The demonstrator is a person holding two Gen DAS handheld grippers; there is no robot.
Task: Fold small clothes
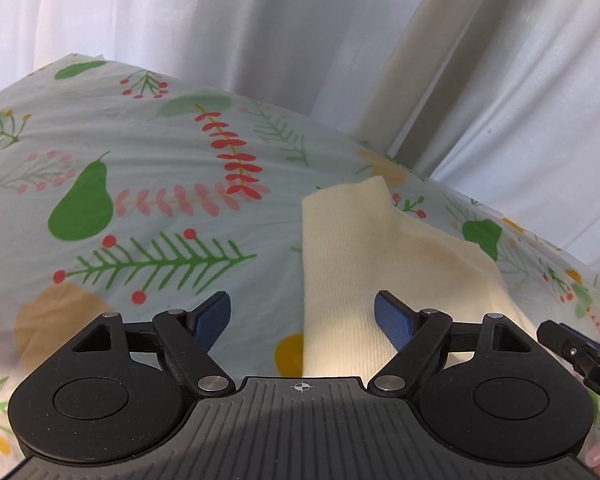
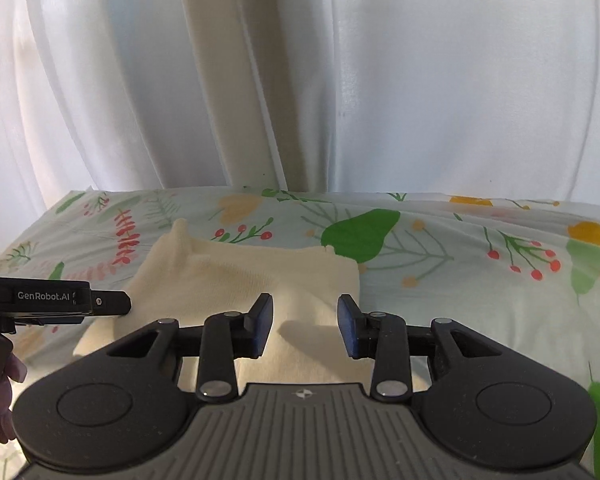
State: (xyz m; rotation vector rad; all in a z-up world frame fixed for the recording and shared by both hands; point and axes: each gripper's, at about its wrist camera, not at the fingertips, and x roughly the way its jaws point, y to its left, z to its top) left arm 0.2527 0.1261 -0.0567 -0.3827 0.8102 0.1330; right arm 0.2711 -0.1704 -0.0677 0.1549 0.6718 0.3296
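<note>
My right claw (image 2: 305,326) hangs half open and empty over the cream garment (image 2: 256,276) folded on the floral bedsheet (image 2: 480,264); my left claw (image 1: 302,320), wide open, risks snagging its raised far corner.

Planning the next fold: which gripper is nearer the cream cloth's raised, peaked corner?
Left. The left gripper faces that corner of the cream cloth; the right gripper hovers over its opposite side.

A pale sheet (image 2: 480,248) printed with green pears, red berries and leafy twigs covers the supporting surface, with soft wrinkles. Directly on it lies one cream knitted garment (image 2: 240,276), folded flat, one corner raised.
</note>
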